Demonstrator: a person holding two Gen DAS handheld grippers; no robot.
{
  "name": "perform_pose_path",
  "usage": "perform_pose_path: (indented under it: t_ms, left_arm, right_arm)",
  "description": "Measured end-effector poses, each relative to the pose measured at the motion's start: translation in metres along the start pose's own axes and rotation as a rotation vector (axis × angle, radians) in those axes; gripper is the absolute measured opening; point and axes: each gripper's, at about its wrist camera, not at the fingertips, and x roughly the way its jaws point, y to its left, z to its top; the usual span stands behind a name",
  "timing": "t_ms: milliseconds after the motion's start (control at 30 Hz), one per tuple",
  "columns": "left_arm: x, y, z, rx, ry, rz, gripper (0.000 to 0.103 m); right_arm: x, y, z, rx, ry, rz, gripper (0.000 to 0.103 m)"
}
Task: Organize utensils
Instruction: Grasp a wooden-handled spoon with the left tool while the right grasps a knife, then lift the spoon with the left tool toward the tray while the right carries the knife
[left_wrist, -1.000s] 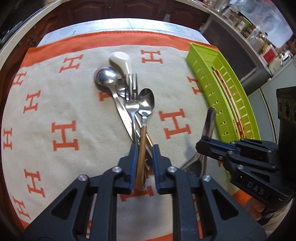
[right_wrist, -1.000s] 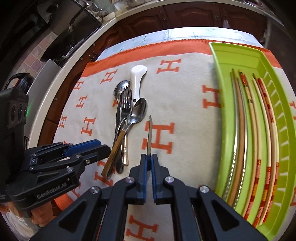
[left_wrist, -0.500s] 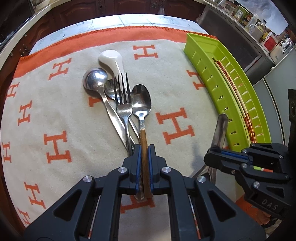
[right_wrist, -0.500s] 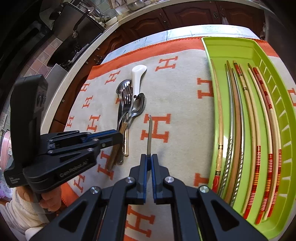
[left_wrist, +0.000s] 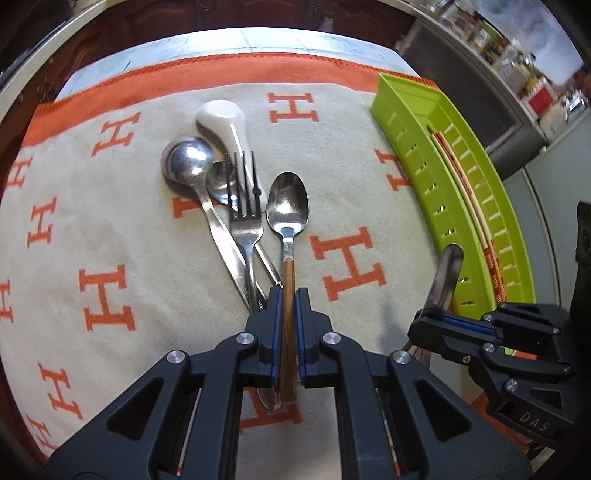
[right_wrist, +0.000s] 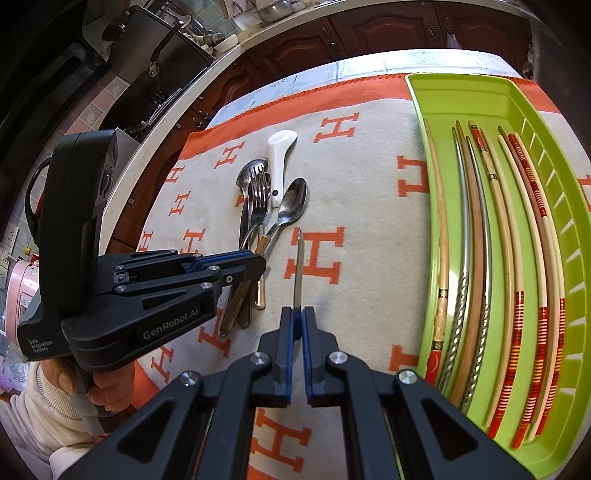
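Note:
My left gripper (left_wrist: 288, 295) is shut on the wooden handle of a steel spoon (left_wrist: 287, 206), whose bowl points away over the cloth. Left of it lie a fork (left_wrist: 243, 218), a large steel spoon (left_wrist: 188, 162) and a white ceramic spoon (left_wrist: 225, 122) in a pile. My right gripper (right_wrist: 296, 314) is shut on a thin metal utensil handle (right_wrist: 298, 269) and holds it above the cloth; its other end is hidden. The same pile shows in the right wrist view (right_wrist: 258, 199), with the left gripper (right_wrist: 255, 264) over its handles.
A green slotted tray (right_wrist: 461, 92) with several chopsticks (right_wrist: 476, 258) lies at the right on the orange and beige cloth (right_wrist: 369, 184). The tray also shows in the left wrist view (left_wrist: 406, 122). Kitchen cabinets and appliances stand beyond the table's far edge.
My left gripper has closed on the wooden-handled spoon and drawn it apart from the pile to the right. My right gripper has kept its hold and shifted slightly.

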Motion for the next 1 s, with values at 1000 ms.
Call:
perform_pose_path:
  t_ms: [1000]
  left_arm:
    - [-0.07,-0.039,-0.018,-0.022,-0.082,-0.195,0.005]
  right_arm:
    - [-0.014,-0.012,0.012,0.106,-0.042,0.03,0.004]
